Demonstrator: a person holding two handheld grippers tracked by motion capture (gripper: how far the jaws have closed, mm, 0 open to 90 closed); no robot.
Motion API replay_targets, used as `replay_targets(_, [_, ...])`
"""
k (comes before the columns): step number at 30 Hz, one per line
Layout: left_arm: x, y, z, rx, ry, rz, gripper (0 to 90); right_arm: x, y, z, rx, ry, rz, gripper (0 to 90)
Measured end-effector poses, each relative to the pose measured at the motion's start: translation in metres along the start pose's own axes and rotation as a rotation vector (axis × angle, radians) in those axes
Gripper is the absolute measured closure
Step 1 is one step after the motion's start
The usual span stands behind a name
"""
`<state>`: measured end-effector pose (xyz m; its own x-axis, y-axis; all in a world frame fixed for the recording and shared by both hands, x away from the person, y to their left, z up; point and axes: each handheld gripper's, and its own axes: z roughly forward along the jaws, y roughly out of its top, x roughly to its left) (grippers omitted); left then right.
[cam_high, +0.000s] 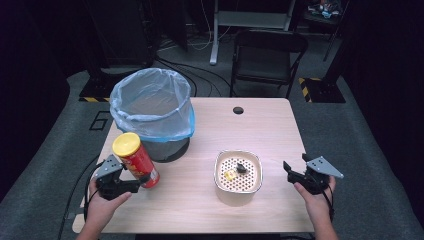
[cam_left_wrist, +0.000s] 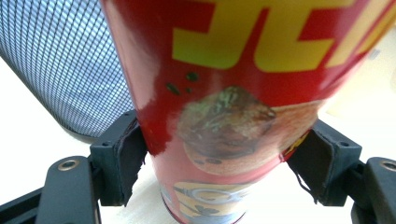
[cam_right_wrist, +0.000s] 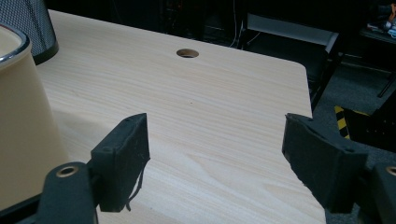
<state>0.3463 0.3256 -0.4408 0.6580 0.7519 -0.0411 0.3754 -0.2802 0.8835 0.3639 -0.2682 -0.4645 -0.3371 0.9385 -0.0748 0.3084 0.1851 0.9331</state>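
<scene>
Grip first: our left gripper (cam_high: 141, 182) is clamped on the red chip can (cam_high: 136, 160), one jaw pressed against each side of its lower body; in the left gripper view the can (cam_left_wrist: 233, 107) fills the space between the two black jaws, its yellow lettering above and a printed chip picture at the level of the pads (cam_left_wrist: 128, 158). From the high view we see the can tilted, its yellow lid (cam_high: 126, 144) leaning up and away toward the far left, its base toward the gripper and near the light wooden counter (cam_high: 260, 125); whether the base touches the counter we cannot tell. Just behind the can stands the black mesh bin (cam_high: 155, 112) lined with a pale blue bag, close beside the lid; in the left gripper view its mesh wall (cam_left_wrist: 60, 65) rises to the left of the can.

Our right gripper (cam_high: 295, 172) is at the right edge of the counter, its jaws spread wide with nothing between them; in the right gripper view we look between them over bare wood to a round cable hole (cam_right_wrist: 187, 53). To its left sits the cream square bowl (cam_high: 238, 171) with a perforated insert, holding a small yellow scrap and a dark one; it lies between the two grippers, well apart from the can.
</scene>
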Motion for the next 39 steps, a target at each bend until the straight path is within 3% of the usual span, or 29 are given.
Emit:
replay_targets(5, [-0.004, 0.012, -0.007, 0.004, -0.005, -0.005, 24.9, -0.002, 0.002, -0.001, -0.013, 0.003, 0.020, 22.5])
replay_targets(11, [-0.012, 0.031, -0.018, 0.019, -0.024, 0.002, 24.9, 0.002, 0.002, 0.000, -0.006, 0.006, 0.005, 22.5])
replay_targets(24, [-0.031, 0.088, -0.051, 0.017, -0.066, 0.033, 24.9, 0.000, 0.001, 0.001, 0.001, 0.006, 0.020, 22.8])
replay_targets(31, [-0.032, 0.122, -0.064, 0.026, -0.066, 0.040, 24.9, -0.002, 0.001, 0.000, 0.002, 0.007, 0.022, 22.9])
replay_targets(39, [-0.037, 0.156, -0.078, 0.020, -0.036, 0.055, 24.9, -0.005, -0.001, 0.001, 0.004, 0.000, 0.039, 22.9])
